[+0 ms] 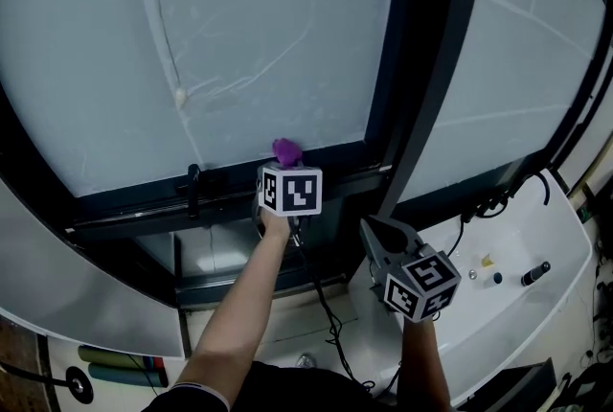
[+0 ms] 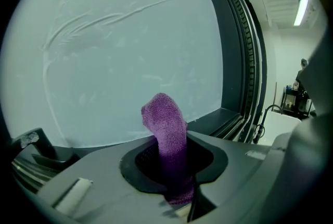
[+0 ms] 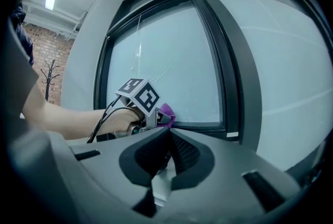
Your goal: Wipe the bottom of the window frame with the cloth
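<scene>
A purple cloth (image 1: 285, 151) is pressed against the bottom rail of the dark window frame (image 1: 230, 178), just under the frosted glass. My left gripper (image 1: 283, 172) is shut on it, its marker cube sitting below the cloth. In the left gripper view the cloth (image 2: 166, 134) stands up from between the shut jaws of the left gripper (image 2: 177, 165), with the bottom rail (image 2: 218, 120) just beyond. My right gripper (image 1: 375, 230) hangs lower right, apart from the frame. Its jaws are shut on nothing in the right gripper view (image 3: 167, 137), which looks at the cloth (image 3: 167, 113).
A black latch (image 1: 193, 191) sticks up from the rail left of the cloth. A thick dark mullion (image 1: 426, 94) rises right of it. On the right, a white ledge (image 1: 536, 305) carries cables (image 1: 493, 203) and a black pen-like item (image 1: 534, 274).
</scene>
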`<action>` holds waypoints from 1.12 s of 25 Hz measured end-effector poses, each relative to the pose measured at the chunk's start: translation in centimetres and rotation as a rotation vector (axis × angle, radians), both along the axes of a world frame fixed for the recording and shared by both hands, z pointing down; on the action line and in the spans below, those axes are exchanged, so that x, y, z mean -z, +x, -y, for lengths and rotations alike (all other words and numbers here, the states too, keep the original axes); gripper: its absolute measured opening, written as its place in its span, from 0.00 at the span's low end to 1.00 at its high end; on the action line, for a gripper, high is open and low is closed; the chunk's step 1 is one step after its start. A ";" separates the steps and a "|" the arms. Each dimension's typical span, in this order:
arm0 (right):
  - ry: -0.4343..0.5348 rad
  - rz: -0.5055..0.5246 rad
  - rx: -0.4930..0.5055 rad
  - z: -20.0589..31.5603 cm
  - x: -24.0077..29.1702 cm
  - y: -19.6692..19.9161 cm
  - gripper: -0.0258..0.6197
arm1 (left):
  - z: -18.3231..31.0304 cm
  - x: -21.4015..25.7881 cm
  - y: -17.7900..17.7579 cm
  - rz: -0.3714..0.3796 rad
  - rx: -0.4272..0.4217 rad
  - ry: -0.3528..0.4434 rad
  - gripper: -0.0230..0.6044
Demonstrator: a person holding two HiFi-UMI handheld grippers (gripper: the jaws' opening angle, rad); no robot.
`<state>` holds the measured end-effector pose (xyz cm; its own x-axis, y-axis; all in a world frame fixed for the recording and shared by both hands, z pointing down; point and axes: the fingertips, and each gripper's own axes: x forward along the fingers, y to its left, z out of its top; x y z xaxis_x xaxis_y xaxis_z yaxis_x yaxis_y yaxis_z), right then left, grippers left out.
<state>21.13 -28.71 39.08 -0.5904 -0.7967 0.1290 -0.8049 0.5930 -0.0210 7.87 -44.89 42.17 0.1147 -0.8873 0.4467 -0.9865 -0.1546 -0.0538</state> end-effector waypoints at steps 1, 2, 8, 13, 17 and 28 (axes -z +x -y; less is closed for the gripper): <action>0.002 -0.001 -0.009 0.0 0.1 0.5 0.04 | 0.2 0.0 0.8 0.001 -0.013 -0.004 0.19; 0.003 -0.001 -0.018 0.0 0.1 0.9 0.04 | 0.4 0.0 1.6 0.002 -0.026 -0.007 0.19; 0.001 0.024 -0.082 0.1 0.0 4.2 0.04 | 1.5 -0.1 5.8 0.014 -0.081 -0.019 0.19; -0.003 0.030 -0.127 0.1 -0.2 6.4 0.04 | 2.3 0.0 8.7 0.017 -0.120 -0.023 0.19; -0.004 0.034 -0.169 0.2 -0.2 8.2 0.04 | 2.8 -0.1 11.0 0.011 -0.151 -0.027 0.19; -0.019 0.064 -0.250 0.0 -0.8 11.3 0.04 | 4.0 -0.1 16.5 0.019 -0.238 -0.051 0.19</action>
